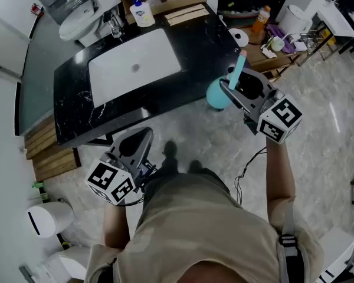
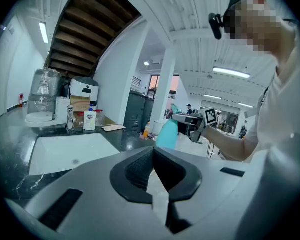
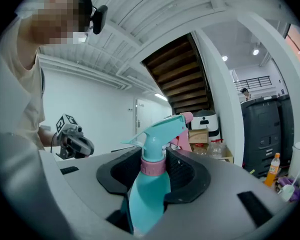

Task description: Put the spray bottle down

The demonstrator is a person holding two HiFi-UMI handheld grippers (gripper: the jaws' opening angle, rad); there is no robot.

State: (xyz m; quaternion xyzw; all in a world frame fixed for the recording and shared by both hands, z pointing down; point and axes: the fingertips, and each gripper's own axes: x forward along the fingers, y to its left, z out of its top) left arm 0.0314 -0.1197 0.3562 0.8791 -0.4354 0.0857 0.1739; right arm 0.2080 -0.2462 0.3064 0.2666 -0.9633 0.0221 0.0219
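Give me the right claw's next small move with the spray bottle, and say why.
Probably carry the bottle sideways over the counter before lowering. The right claw grips it by its neck, and in the head view it hangs beyond the counter's edge, above the floor.

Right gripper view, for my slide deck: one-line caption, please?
Right gripper holding a teal spray bottle by its pink-collared neck.

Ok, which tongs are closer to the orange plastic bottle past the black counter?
Right. The right tongs, gripping the teal spray bottle, are near the orange plastic bottle; the left tongs hang by the black counter's front edge, much farther.
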